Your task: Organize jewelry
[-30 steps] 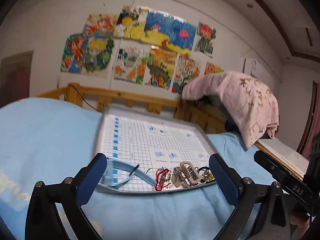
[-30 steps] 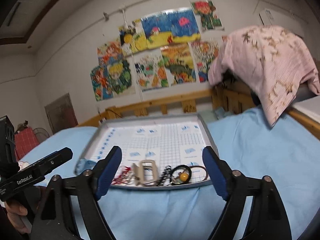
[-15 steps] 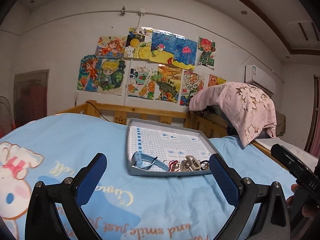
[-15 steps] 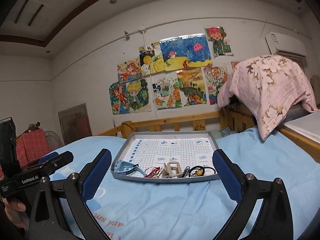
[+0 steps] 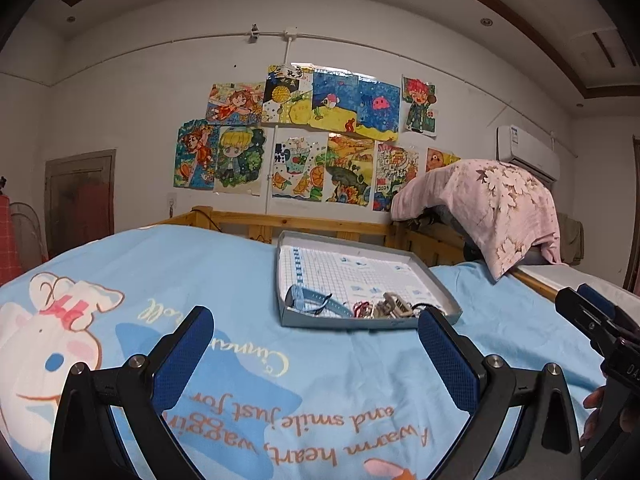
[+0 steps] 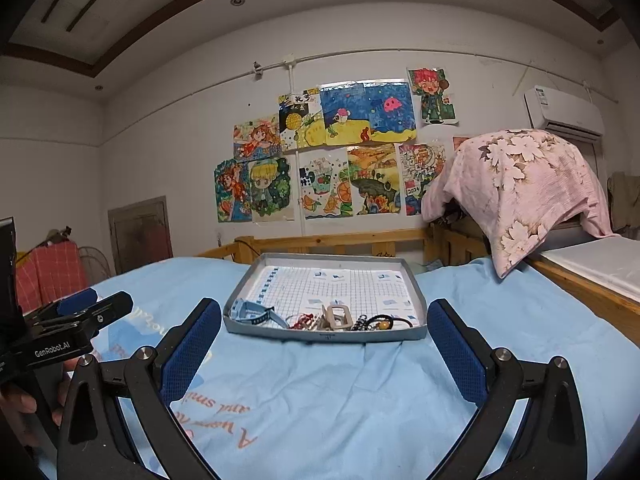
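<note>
The jewelry (image 6: 340,320) lies bunched along the tray's (image 6: 320,260) near edge, all inside it; whether that is sorted or awaiting sorting is unclear. The left gripper (image 5: 316,354) and the right gripper (image 6: 324,344) gape empty, well short of it.

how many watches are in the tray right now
1. A light blue watch lies at the near left corner of the grey tray, left of the tangled jewelry pile. That pile might hide another.

small jewelry pile (image 6: 340,320) tangled, pieces indistinct; tray (image 5: 444,292) labels unreadable
</note>
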{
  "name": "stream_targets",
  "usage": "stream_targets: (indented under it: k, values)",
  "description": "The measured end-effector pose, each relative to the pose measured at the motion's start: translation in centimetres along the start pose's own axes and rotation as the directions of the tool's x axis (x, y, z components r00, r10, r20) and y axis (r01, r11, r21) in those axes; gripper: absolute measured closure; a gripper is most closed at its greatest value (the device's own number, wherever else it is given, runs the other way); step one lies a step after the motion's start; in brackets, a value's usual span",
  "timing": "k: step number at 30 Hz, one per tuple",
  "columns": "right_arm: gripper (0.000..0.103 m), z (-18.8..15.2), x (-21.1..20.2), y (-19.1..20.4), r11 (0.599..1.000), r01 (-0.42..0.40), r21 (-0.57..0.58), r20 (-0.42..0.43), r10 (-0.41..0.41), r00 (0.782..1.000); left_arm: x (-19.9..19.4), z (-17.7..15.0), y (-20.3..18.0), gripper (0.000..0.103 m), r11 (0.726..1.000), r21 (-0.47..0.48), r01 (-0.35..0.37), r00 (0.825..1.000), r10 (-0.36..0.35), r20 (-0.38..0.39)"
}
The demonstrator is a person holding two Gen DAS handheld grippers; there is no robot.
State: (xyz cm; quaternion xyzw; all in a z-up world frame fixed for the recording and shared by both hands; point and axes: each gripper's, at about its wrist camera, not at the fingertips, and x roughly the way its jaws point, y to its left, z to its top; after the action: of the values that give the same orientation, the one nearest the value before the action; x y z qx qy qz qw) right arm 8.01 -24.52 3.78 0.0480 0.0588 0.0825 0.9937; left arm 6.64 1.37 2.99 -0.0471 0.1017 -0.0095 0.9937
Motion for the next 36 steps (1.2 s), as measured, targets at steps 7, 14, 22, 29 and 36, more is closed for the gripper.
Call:
stream_targets:
  k: [7,14,22,29,36]
  values:
    - [0.002,-0.8,-0.4,0.6,0.999,0.02,-0.04,-0.004,-0.02,1.0,-0.1,-1.3,0.1,0.0,1.0,0.004,-0.007,1.0,0.007,-0.017]
    - [0.002,-1.6,0.3,0.1,0.999,0.026,-0.019,-0.043,-0.026,0.999,0.2,-1.9,0.3,0.0,1.0,-0.006,-0.01,1.0,0.01,-0.028]
    - [0.002,-1.7,0.3,-0.1,0.999,0.027,-0.018,-0.045,-0.028,0.999,0.2,-2.0,0.3,0.0,1.0,-0.004,-0.012,1.0,0.012,-0.027]
    - [0.002,-1.7,0.3,0.0,1.0,0.027,-0.014,-0.045,-0.027,0.999,0.2,-2.1,0.3,0.0,1.0,-0.002,-0.012,1.0,0.012,-0.027]
    - [0.002,-1.7,0.3,0.1,1.0,0.024,-0.013,-0.049,-0.024,0.999,0.2,-2.1,0.3,0.0,1.0,-0.002,-0.011,1.0,0.011,-0.028]
